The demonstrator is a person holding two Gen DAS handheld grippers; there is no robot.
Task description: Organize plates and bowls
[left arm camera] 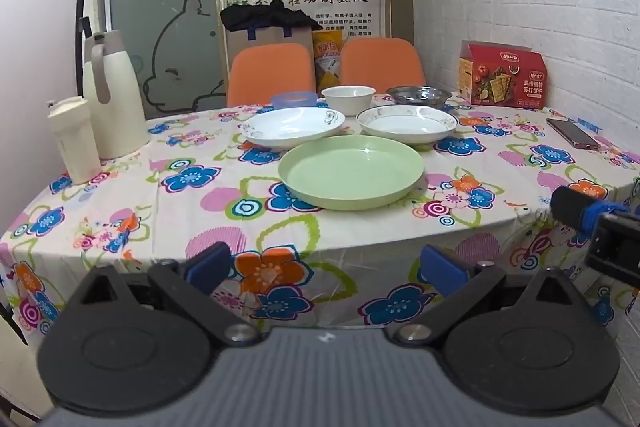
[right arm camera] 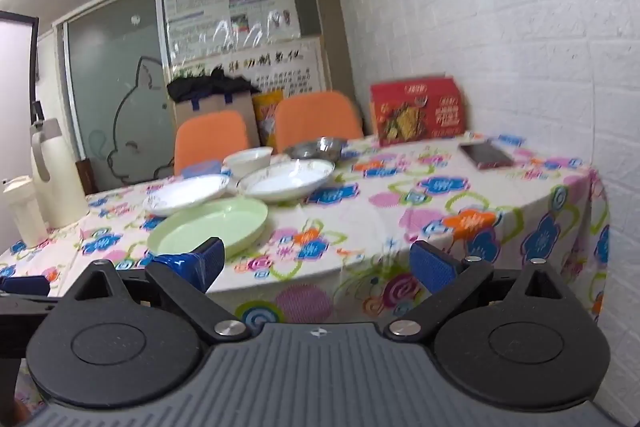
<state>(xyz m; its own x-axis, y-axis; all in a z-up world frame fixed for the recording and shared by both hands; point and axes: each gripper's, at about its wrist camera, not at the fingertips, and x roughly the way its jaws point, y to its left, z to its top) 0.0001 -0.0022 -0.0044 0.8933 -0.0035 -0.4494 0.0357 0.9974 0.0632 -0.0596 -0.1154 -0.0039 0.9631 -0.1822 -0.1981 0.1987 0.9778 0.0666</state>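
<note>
A green plate [left arm camera: 352, 171] [right arm camera: 208, 227] lies nearest me on the flowered tablecloth [left arm camera: 160, 211]. Behind it sit a white plate with a dark flower pattern [left arm camera: 294, 127] [right arm camera: 186, 193] and a white plate with a patterned rim [left arm camera: 406, 125] [right arm camera: 290, 179]. Further back stand a white bowl [left arm camera: 349, 99] [right arm camera: 248, 159], a blue lidded container [left arm camera: 293, 99] and a steel bowl [left arm camera: 420, 95] [right arm camera: 316, 147]. My left gripper [left arm camera: 326, 269] hangs open before the table's front edge, nothing between its fingers. My right gripper [right arm camera: 316, 269] is open too, short of the table.
A cream jug [left arm camera: 112, 99] and a cream tumbler [left arm camera: 74, 139] stand at the table's left. A red cracker box [left arm camera: 502, 75] and a phone [left arm camera: 573, 133] lie at the right, by the white brick wall. Two orange chairs [left arm camera: 272, 73] stand behind.
</note>
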